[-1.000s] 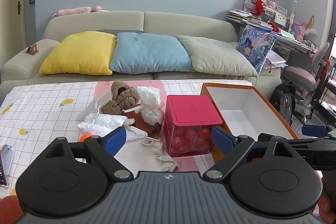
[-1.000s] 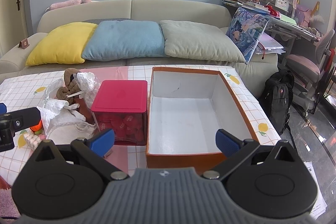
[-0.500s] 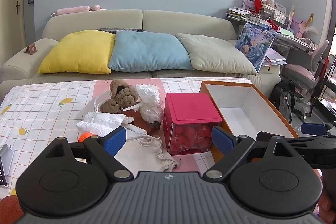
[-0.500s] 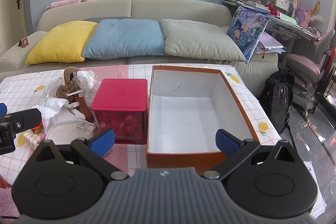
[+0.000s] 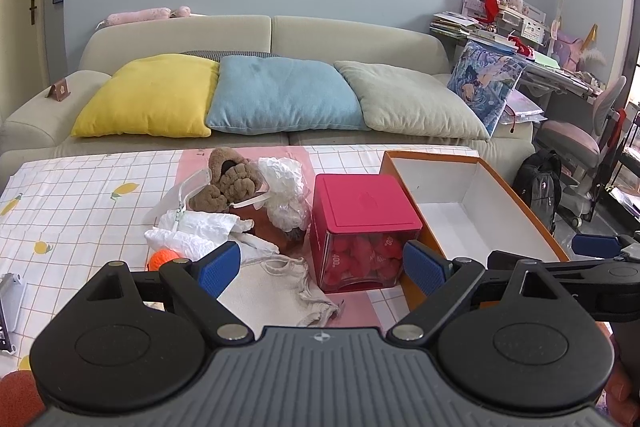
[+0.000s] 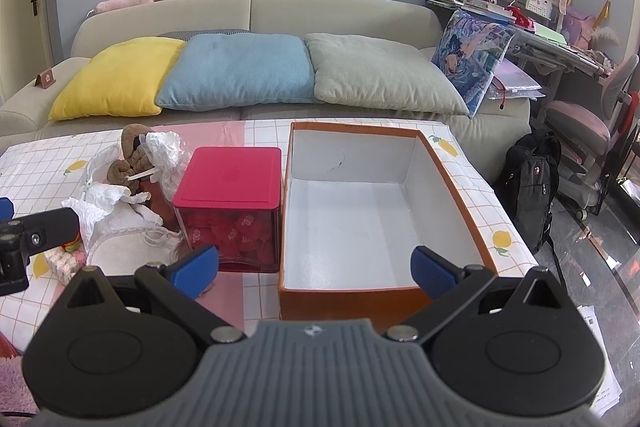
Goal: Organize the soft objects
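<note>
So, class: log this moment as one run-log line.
left gripper: open, holding nothing | right gripper: open, holding nothing | orange box: no items inside | soft pile: left of red-lidded container

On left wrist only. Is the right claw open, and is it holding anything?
Observer: The right claw is open with nothing between its fingers. It points at the near wall of the orange box.
Operator: The near end of the box floor is cut off for me. Is anything in there?
Observer: No. The right wrist view shows the whole white floor, and it is bare.
Operator: Any soft items that I can't see?
Observer: A small pink-and-white block lies on the tablecloth beside the white drawstring bag, below the left claw's arm. I cannot tell what it is.
</note>
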`<state>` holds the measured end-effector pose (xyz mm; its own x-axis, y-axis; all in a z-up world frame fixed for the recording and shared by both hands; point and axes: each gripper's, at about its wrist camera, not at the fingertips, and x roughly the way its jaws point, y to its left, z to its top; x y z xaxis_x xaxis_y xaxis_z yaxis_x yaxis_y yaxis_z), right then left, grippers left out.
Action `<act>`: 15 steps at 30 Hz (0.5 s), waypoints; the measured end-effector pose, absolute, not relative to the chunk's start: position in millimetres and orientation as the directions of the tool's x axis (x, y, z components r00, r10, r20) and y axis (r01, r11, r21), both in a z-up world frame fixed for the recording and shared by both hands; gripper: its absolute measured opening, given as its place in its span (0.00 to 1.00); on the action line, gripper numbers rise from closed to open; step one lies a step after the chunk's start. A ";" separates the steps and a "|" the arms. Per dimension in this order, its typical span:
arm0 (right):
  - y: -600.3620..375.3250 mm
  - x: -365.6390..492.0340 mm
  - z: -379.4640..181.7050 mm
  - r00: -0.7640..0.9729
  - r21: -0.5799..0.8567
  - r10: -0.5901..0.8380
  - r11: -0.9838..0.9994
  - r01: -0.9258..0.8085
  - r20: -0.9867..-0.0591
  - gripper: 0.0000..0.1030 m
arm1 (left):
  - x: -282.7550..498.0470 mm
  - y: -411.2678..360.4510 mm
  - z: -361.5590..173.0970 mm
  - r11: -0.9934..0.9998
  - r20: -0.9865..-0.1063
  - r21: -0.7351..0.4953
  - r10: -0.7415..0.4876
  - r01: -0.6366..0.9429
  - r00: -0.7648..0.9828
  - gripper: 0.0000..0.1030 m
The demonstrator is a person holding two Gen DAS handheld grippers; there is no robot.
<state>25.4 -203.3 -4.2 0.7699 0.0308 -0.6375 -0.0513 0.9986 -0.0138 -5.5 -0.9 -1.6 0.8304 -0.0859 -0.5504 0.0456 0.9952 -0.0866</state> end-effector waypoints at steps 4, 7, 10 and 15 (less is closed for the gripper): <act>-202.7 26.2 -4.0 0.767 -0.017 0.029 0.998 -0.052 -0.642 0.97 | -7.3 -2.0 -4.1 0.995 -0.551 -0.086 -0.089 0.050 0.829 1.00; -202.5 26.6 -3.8 0.766 -0.018 0.029 0.998 -0.053 -0.642 0.97 | -10.2 -4.6 -8.2 0.995 -0.553 -0.084 -0.092 0.055 0.828 1.00; -202.9 26.3 -3.9 0.766 -0.018 0.029 0.998 -0.053 -0.642 0.97 | -9.6 -5.4 -7.5 0.995 -0.554 -0.083 -0.092 0.055 0.827 1.00; -202.7 26.4 -4.2 0.765 -0.019 0.029 0.998 -0.054 -0.643 0.97 | -9.5 -5.3 -7.5 0.995 -0.556 -0.083 -0.093 0.055 0.826 1.00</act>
